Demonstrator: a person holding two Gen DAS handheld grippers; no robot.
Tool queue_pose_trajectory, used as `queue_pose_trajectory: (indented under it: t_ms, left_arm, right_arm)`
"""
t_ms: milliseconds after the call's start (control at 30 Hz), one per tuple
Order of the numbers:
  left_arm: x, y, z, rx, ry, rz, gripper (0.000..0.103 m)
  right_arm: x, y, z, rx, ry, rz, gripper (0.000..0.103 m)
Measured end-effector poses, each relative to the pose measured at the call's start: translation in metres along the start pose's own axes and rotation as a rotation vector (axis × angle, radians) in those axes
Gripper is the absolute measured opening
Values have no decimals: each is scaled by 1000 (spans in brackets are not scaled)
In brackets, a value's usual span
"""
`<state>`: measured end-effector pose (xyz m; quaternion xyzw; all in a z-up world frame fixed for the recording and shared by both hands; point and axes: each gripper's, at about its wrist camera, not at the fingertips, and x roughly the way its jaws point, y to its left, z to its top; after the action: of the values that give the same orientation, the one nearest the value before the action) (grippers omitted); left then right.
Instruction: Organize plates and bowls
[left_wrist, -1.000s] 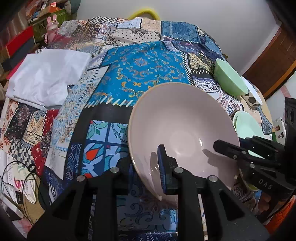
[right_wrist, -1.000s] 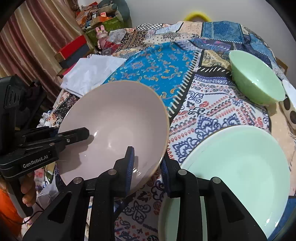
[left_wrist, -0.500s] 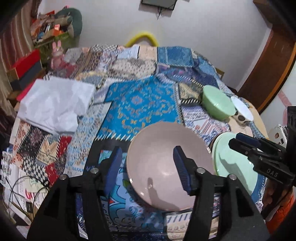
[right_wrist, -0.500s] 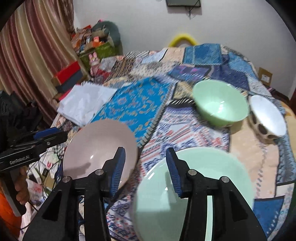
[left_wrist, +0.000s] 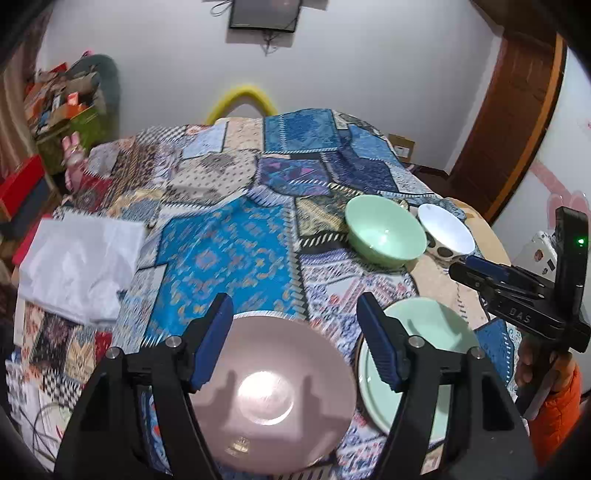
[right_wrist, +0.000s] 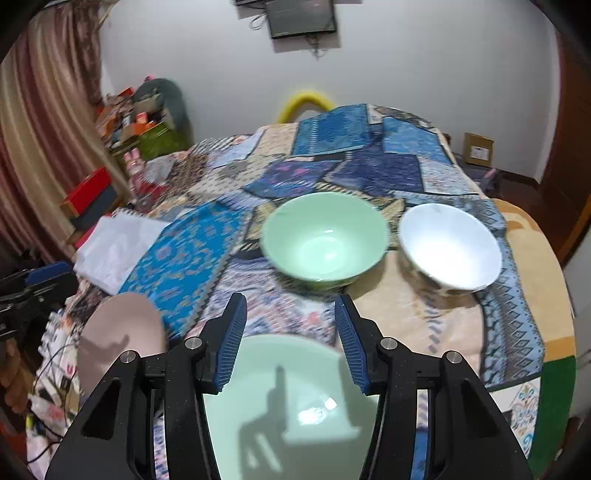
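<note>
A pink bowl (left_wrist: 273, 391) rests on the patchwork cloth below my open, empty left gripper (left_wrist: 297, 339); it also shows in the right wrist view (right_wrist: 118, 336). A pale green plate (left_wrist: 432, 354) lies to its right, below my open, empty right gripper (right_wrist: 290, 339); the plate fills the bottom of that view (right_wrist: 288, 406). A green bowl (right_wrist: 325, 240) and a white bowl (right_wrist: 450, 247) stand side by side further back. The right gripper shows at the right of the left wrist view (left_wrist: 476, 267).
A white folded cloth (left_wrist: 81, 262) lies at the table's left. Boxes and clutter (right_wrist: 140, 122) stand by the curtain at far left. A yellow chair back (left_wrist: 240, 99) rises beyond the table. A wooden door (left_wrist: 517, 122) is at right.
Both grippers let go of the pink bowl, opened wide and rose back. The pink bowl now rests on the cloth beside the green plate.
</note>
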<state>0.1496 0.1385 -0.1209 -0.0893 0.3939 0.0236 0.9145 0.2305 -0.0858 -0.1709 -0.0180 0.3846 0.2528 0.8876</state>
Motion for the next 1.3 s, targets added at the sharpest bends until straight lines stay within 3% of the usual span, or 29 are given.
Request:
queue_pose_trajectory:
  t_ms: [333, 633, 833, 1100, 1300]
  left_arm:
    - [61, -23, 36, 19, 47, -22, 72]
    - [119, -20, 51, -1, 119, -30, 72]
    - [144, -21, 54, -3, 153, -48, 72]
    - [168, -27, 57, -29, 193, -83, 70]
    - [190, -31, 55, -42, 259, -69, 55]
  right_arm:
    - [42, -49, 15, 86, 45, -25, 45]
    - [93, -72, 25, 126, 129, 3, 26]
    - [102, -73, 25, 113, 141, 0, 25]
    - [111, -61, 32, -2, 168, 34, 24]
    - [113, -47, 33, -93, 192, 110, 24]
